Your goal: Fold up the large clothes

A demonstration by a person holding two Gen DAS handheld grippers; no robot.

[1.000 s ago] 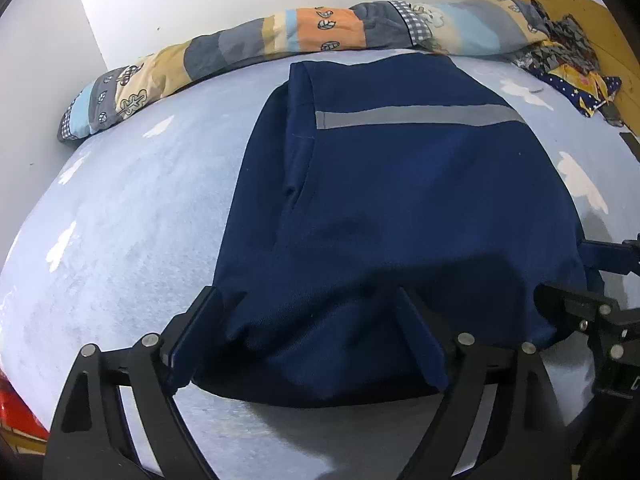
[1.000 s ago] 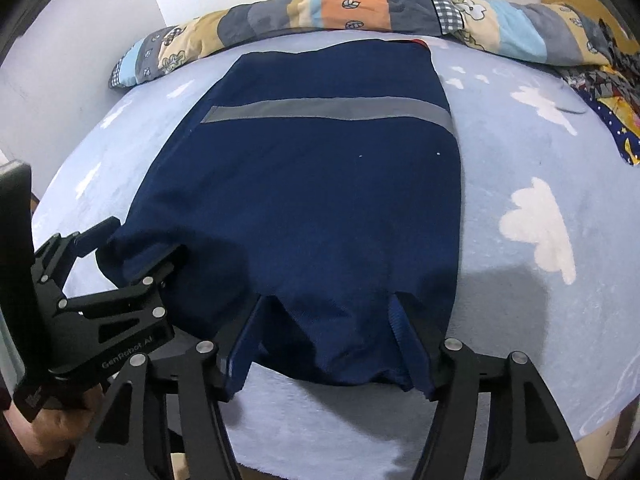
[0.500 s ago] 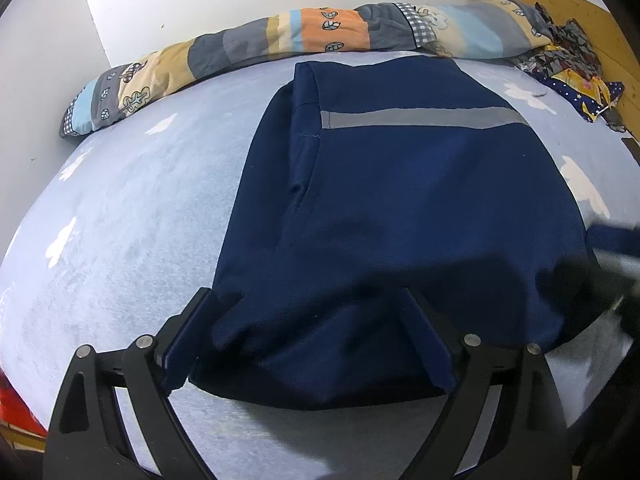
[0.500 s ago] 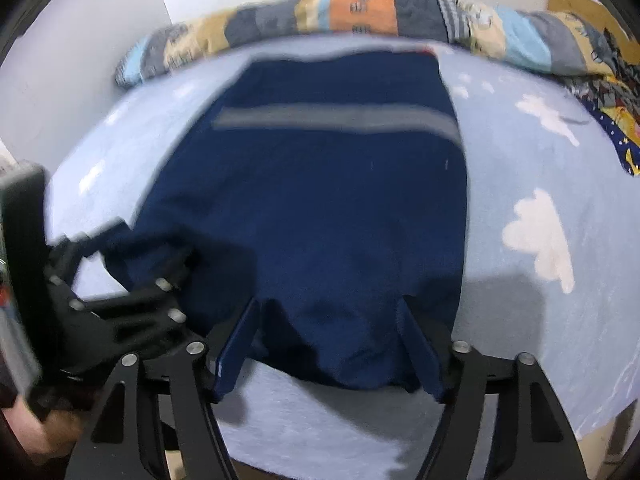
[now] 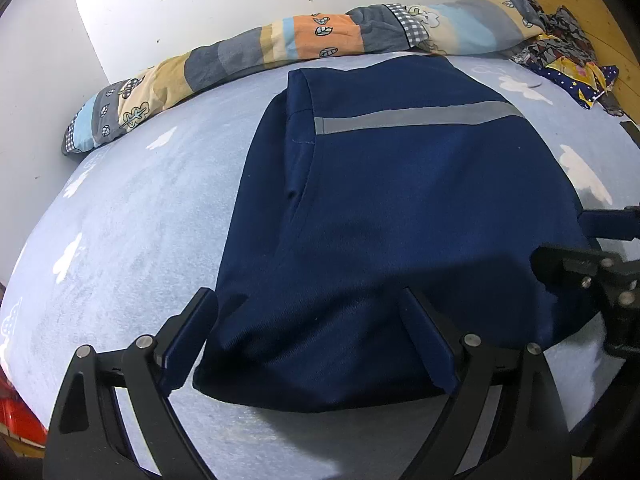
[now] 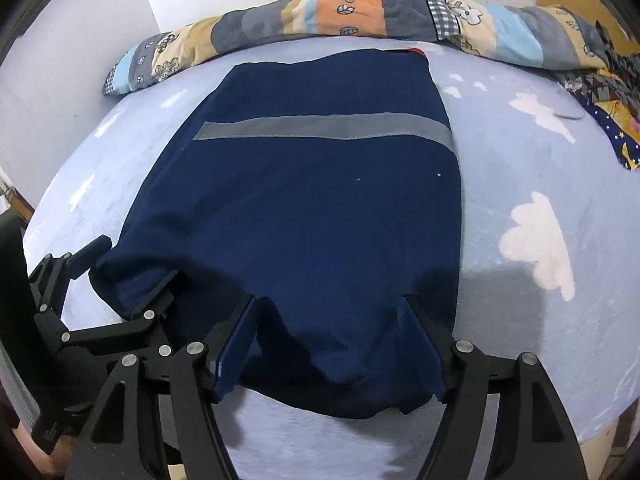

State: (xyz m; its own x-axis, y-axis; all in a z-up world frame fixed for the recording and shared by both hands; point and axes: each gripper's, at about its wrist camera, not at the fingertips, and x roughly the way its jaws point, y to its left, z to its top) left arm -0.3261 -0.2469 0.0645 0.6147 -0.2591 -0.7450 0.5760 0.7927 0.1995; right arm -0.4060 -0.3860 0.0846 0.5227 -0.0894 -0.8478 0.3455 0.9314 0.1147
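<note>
1. Navy garment (image 5: 400, 216): matt woven cloth with a smoother grey band (image 5: 416, 117).
2. Bed sheet (image 5: 132, 224) under the garment: soft, slightly fuzzy cloth.
3. Headboard (image 5: 600, 24) beyond the garment: bare wood.

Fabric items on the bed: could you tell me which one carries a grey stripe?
The navy garment lying flat in front of both claws; the rolled patchwork quilt by the wall and the crumpled patterned cloth have none.
</note>
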